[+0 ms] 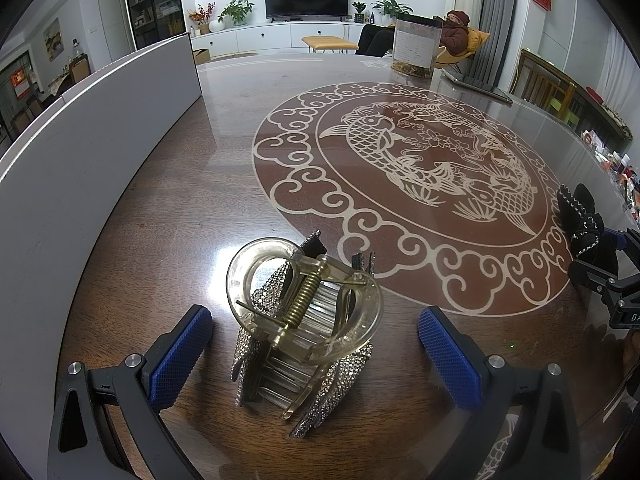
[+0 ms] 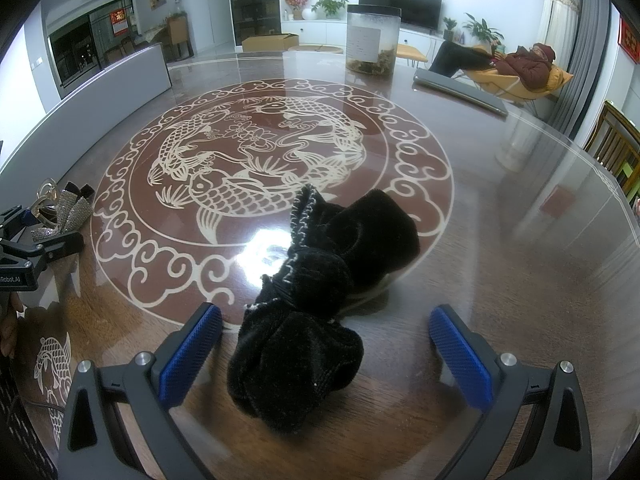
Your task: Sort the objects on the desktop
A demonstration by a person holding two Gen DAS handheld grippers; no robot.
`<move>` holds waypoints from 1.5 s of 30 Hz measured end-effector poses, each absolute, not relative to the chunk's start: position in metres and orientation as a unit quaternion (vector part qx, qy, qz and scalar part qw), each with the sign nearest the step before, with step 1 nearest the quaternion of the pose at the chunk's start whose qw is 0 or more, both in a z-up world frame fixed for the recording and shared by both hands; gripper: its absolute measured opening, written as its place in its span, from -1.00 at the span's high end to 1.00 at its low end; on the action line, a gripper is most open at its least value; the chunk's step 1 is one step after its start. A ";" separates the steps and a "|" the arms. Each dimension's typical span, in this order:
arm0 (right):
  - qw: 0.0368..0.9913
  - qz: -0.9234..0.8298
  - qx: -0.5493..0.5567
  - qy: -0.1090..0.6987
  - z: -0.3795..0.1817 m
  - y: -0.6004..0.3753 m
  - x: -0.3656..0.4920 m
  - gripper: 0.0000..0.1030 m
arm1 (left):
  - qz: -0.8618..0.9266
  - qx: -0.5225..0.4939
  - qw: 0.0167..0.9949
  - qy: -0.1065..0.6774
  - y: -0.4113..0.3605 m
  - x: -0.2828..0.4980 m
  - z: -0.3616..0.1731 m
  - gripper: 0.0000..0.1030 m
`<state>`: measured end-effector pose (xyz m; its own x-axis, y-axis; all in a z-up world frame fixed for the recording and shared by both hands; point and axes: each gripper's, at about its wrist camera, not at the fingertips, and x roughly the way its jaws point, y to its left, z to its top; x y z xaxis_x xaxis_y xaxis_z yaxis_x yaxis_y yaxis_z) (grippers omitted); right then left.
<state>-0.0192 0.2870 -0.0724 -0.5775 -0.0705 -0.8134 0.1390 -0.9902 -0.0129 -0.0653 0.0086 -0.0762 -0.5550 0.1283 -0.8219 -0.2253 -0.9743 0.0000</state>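
Right btwn hand-held gripper (image 1: 316, 354) fingers: hair clip (image 1: 304, 332).

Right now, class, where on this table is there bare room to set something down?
The table's fish medallion is bare, bordered by the hair clip, black scrunchie and jar. The stretch beside the white box is free too. It is crowded between each gripper's fingers.

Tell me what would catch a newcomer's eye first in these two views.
The big pale fish medallion inlaid in the glossy brown table dominates both views. Close in front of the open left gripper stands a clear hair claw on a rhinestone bow. Between the open right gripper's fingers lies a black velvet bow at the medallion's near edge.
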 end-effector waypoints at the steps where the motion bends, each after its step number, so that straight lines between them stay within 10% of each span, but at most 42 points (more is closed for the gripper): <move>1: 0.059 -0.887 0.456 0.038 -0.072 0.287 -0.019 -1.00 | 0.880 -0.461 0.100 0.053 0.008 -0.066 -0.076 -1.00; 45: 0.077 -0.875 0.476 0.036 -0.069 0.287 -0.018 -1.00 | 0.844 -0.507 0.150 0.093 0.010 -0.074 -0.072 -1.00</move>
